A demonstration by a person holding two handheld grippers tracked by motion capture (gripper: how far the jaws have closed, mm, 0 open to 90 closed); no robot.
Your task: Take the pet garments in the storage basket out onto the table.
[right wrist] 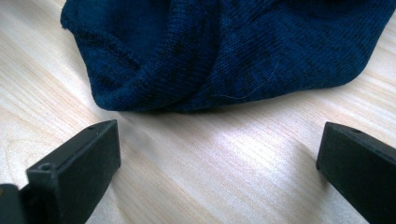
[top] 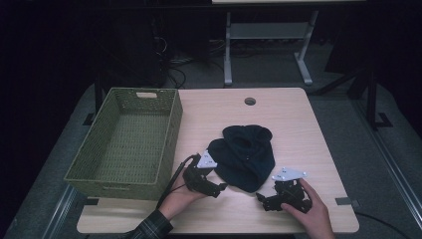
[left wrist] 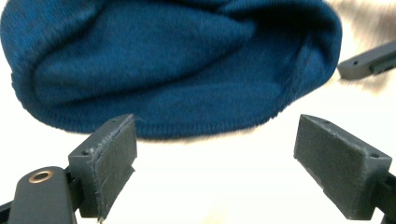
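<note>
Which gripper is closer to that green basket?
Left. The left gripper sits just off the green basket, near its corner; the right gripper lies farther right, beyond the blue hat.

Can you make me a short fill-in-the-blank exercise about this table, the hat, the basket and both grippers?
1. The dark blue knit hat lies on the ____.
2. The green woven basket holds ____.
3. The left gripper has its jaws ____.
4. The right gripper is ____ the hat.

Missing words: table; nothing; open; not touching
</note>
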